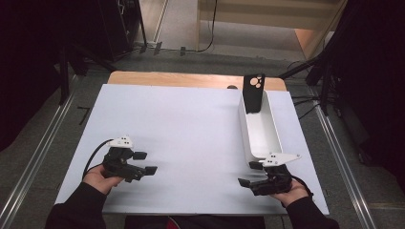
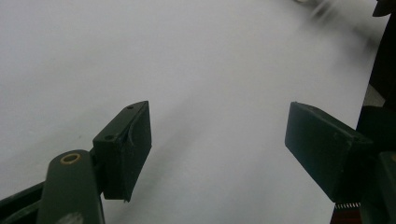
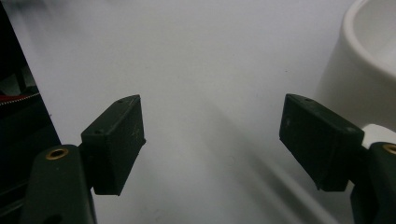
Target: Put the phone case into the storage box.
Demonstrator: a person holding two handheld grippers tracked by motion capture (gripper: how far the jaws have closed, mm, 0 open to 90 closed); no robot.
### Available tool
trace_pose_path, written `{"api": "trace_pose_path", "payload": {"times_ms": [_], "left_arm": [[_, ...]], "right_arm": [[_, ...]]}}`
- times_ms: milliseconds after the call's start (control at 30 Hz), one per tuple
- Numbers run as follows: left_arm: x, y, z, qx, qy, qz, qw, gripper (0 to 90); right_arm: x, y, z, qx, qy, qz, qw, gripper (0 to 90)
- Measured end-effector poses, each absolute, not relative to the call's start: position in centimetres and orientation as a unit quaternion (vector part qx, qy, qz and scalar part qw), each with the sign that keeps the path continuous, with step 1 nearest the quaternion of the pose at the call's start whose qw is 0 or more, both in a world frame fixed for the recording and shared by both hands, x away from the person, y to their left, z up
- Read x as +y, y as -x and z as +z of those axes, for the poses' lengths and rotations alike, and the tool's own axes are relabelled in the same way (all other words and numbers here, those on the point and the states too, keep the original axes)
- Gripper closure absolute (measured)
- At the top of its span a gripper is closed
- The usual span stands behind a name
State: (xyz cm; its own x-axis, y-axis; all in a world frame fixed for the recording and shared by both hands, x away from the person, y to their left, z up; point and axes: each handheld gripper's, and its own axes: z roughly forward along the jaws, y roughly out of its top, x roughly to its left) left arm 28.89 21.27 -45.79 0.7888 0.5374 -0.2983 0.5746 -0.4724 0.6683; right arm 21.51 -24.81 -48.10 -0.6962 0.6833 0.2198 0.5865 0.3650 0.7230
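My left gripper [image 1: 145, 162] rests low over the white tabletop [image 1: 191, 129] at the near left, held by a hand in a dark sleeve. Its jaws stand open with nothing between them, and in the left gripper view [image 2: 217, 140] only bare white surface lies ahead. My right gripper [image 1: 249, 174] sits at the near right, just in front of the near end of a long white bin [image 1: 243, 129]. It is open and empty [image 3: 212, 135], with the bin's rounded corner [image 3: 364, 70] close on its right. A black phone case [image 1: 253, 93] leans upright in the bin's far end.
A strip of wooden table edge [image 1: 181, 78] runs behind the white sheet. Metal floor rails [image 1: 38, 157] flank the table on both sides, and dark stands and cables [image 1: 315, 71] crowd the far right. The two grippers point toward each other across open white surface.
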Motion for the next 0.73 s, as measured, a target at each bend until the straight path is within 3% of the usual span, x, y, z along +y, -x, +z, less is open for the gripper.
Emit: {"api": "trace_pose_path", "payload": {"times_ms": [733], "left_arm": [[21.31, -29.02, -45.78, 0.324, -0.858, -0.024, 0.398, 22.5]], "right_arm": [[-24.91, -21.79, -48.42, 0.827, -0.386, 0.403, 0.063, 20.4]]}}
